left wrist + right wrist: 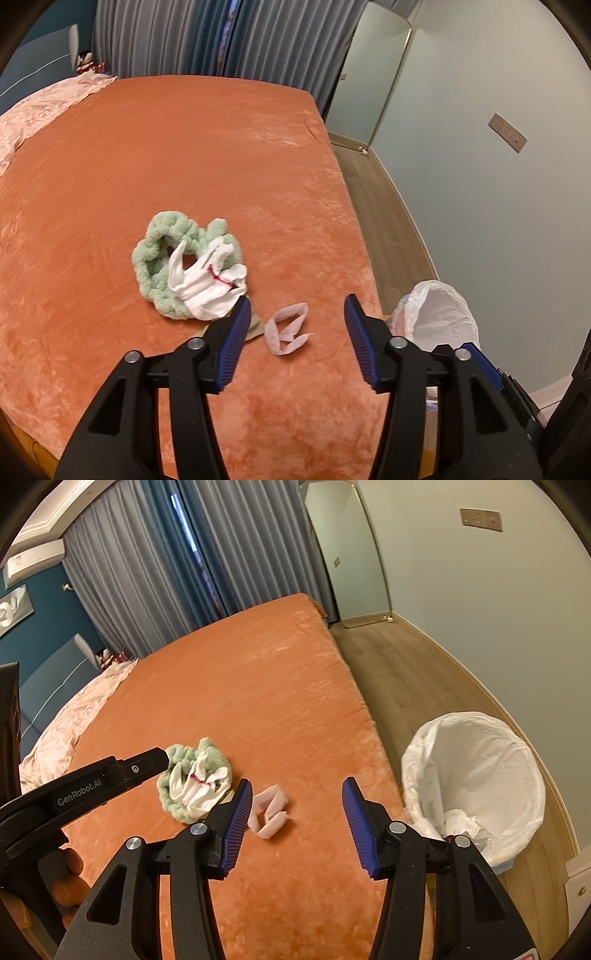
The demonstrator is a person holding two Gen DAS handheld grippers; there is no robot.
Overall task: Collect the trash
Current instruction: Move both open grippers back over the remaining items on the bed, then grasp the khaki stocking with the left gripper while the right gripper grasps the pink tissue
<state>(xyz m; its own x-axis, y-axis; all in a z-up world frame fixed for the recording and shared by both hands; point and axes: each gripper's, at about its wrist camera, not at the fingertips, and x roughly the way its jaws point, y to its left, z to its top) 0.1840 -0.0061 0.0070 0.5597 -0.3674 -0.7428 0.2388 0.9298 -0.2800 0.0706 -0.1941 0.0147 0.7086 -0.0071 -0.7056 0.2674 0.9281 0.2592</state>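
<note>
Bedroom, bed (184, 155) covered with an orange plush blanket, wood floor (399, 672) to its right. Near to far. Left gripper (297, 321) jaws spread wide, nothing between the pads, hovering over the near bed edge. Right gripper (297, 801) same: jaws spread, empty. The left gripper's black body also shows at the left edge of the right view, its tip touching or overlapping the green cloth; contact unclear.

Just ahead of both grippers, a crumpled pinkish-white tissue (286, 330) (269, 812) lies on the blanket, between the finger lines but beyond the tips, untouched. Just beyond it, to the left, a white sock (207, 284) (195, 786) with a red mark sits on top of a fluffy green cloth (155, 254) (173, 801). A brownish scrap peeks out under the sock's near edge, mostly hidden by the left finger.

Off the bed's right side, on the floor, a bin (439, 314) (476, 771) with a white liner, crumpled white trash inside at the bottom.

Farther: pink quilt (40, 110) (74, 716) at the bed's left, grey curtains (258, 40) (155, 576), mirror (373, 74) (347, 550) leaning on the wall.
</note>
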